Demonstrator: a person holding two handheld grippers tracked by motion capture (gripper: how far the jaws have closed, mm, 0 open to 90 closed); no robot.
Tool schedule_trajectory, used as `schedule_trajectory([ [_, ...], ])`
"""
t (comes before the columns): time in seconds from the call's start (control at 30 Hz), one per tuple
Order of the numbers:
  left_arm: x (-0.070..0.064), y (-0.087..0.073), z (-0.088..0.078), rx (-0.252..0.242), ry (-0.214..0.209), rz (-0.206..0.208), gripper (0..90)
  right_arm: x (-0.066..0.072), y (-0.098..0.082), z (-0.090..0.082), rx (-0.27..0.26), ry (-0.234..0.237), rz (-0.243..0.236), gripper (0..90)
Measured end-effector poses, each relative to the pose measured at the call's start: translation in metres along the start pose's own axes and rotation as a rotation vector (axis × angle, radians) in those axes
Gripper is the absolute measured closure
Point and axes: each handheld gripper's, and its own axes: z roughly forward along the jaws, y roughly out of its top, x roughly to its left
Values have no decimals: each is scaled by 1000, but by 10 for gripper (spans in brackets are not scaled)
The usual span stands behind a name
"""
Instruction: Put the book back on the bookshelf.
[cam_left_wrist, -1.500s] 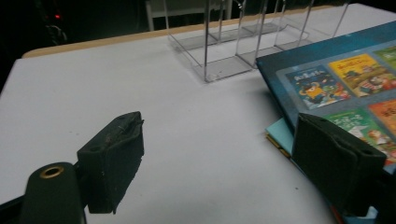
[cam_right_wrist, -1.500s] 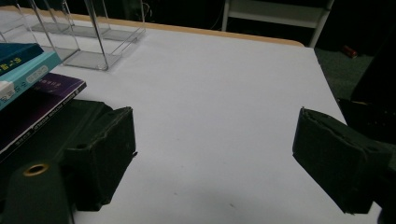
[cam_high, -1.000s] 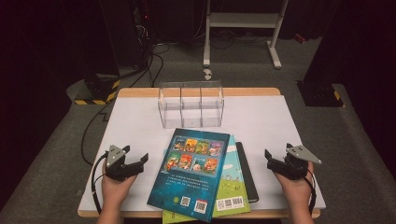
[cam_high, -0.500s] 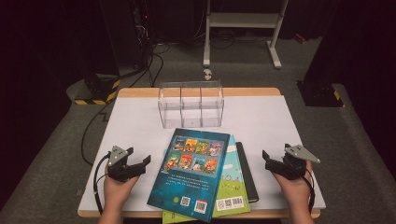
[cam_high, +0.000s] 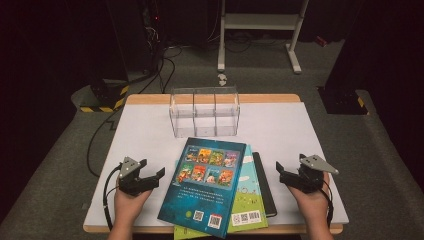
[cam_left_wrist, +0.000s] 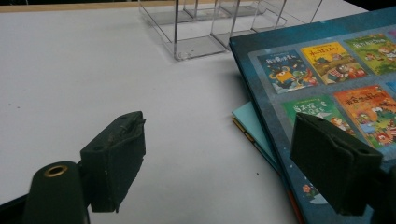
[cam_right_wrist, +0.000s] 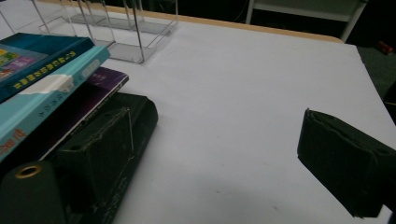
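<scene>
A stack of three books lies at the front middle of the white table (cam_high: 140, 130). A dark blue picture book (cam_high: 207, 185) is on top, a teal-green book (cam_high: 250, 200) under it, and a dark book (cam_high: 265, 185) at the bottom. My left gripper (cam_high: 152, 169) is open just left of the stack. In the left gripper view its gripper (cam_left_wrist: 224, 158) has one jaw over the blue book (cam_left_wrist: 327, 70) and the other over bare table. My right gripper (cam_high: 281, 173) is open just right of the stack. In the right gripper view its gripper (cam_right_wrist: 229, 154) has one jaw beside the dark book (cam_right_wrist: 100, 86).
A clear acrylic organizer (cam_high: 205, 112) with three compartments stands behind the books, also seen as the organizer (cam_left_wrist: 201, 28) and the organizer (cam_right_wrist: 116, 28). The table's front edge runs close under both hands. White tabletop stretches to either side. Cables and a metal stand sit on the floor beyond.
My left gripper has crept a little to the right, toward the books. The right gripper has shifted very slightly left. Both stay open; the books have not moved.
</scene>
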Motion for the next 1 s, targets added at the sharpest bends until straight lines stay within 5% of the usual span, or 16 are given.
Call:
schedule_trajectory([
  [0.63,-26,-21,15,135,-58,50,187,44,10,-2,-6,119,-87,139],
  [1.0,-33,-25,18,171,-88,36,188,64,10,-1,-11,168,-136,133],
])
